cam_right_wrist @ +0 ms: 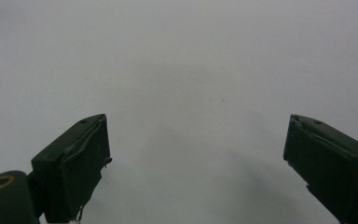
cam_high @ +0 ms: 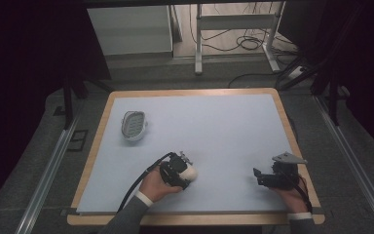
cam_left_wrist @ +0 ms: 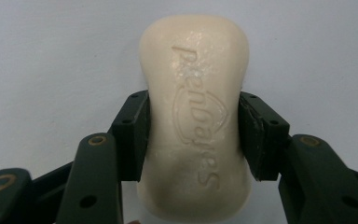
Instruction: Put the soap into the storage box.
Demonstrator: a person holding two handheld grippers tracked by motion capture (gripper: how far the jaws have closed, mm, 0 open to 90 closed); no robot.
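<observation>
- The surface (cam_high: 233,122) is big and pale. The dish (cam_high: 134,126) sits far up and to the left of the left claw (cam_high: 187,171), well apart from it.
- The left claw holds the soap (cam_left_wrist: 198,116) tight. The soap's long way points straight out from the claw, and the pads (cam_left_wrist: 133,135) press its two long sides.
- The right claw (cam_right_wrist: 196,158) is wide, with nothing in it, farther from the dish.
- The left gripper view shows letters on the soap. The high view shows the dish.

Lab or test room — bare surface (cam_high: 195,122) on a frame, loose cables (cam_high: 246,44) on the floor, metal rails (cam_high: 44,180).
</observation>
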